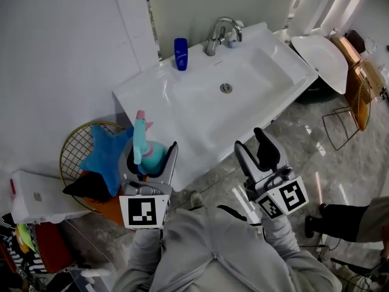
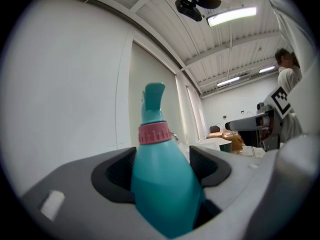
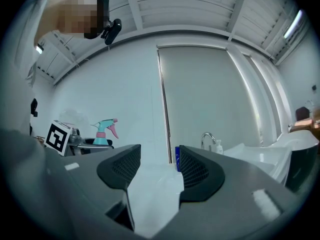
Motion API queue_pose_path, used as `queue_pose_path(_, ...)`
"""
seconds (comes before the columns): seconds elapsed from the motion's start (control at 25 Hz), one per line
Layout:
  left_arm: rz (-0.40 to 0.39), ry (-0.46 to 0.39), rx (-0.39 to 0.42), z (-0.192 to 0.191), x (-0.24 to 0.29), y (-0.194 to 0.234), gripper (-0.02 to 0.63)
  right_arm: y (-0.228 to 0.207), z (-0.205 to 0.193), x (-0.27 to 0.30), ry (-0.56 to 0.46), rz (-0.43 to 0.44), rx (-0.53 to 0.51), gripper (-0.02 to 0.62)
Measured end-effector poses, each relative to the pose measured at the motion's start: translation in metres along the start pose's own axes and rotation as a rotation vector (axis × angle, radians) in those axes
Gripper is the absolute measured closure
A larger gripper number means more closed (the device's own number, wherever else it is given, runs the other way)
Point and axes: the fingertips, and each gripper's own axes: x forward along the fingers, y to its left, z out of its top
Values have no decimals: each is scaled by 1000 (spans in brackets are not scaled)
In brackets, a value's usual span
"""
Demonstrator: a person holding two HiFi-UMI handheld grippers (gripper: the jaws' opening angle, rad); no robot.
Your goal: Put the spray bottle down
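Observation:
A teal spray bottle (image 1: 141,140) with a pink collar and trigger stands upright between the jaws of my left gripper (image 1: 151,158), which is shut on its body. It hangs in the air in front of the white sink's (image 1: 200,126) left corner, above the floor. The left gripper view shows the bottle (image 2: 162,184) filling the gap in that gripper (image 2: 162,170). My right gripper (image 1: 255,152) is held to the right, in front of the sink's front edge. It is open with nothing between its fingers (image 3: 159,166). From there the bottle (image 3: 102,131) shows at the left.
A blue bottle (image 1: 180,53) and a faucet (image 1: 220,32) stand at the sink's back. A gold wire basket (image 1: 76,148) with a blue cloth sits on the floor at the left, beside a white bag (image 1: 36,196). At the right are a white toilet seat (image 1: 322,56) and another person's shoe (image 1: 313,224).

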Motion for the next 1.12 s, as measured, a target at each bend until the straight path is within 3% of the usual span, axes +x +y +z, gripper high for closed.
queue_pose_path(0.52, 10, 20, -36, -16, 60, 31, 221, -23, -13, 63, 57, 12, 3, 357)
queue_pose_path(1.12, 184, 55, -35, -44, 138, 79, 221, -61, -30, 168, 58, 133, 9, 357)
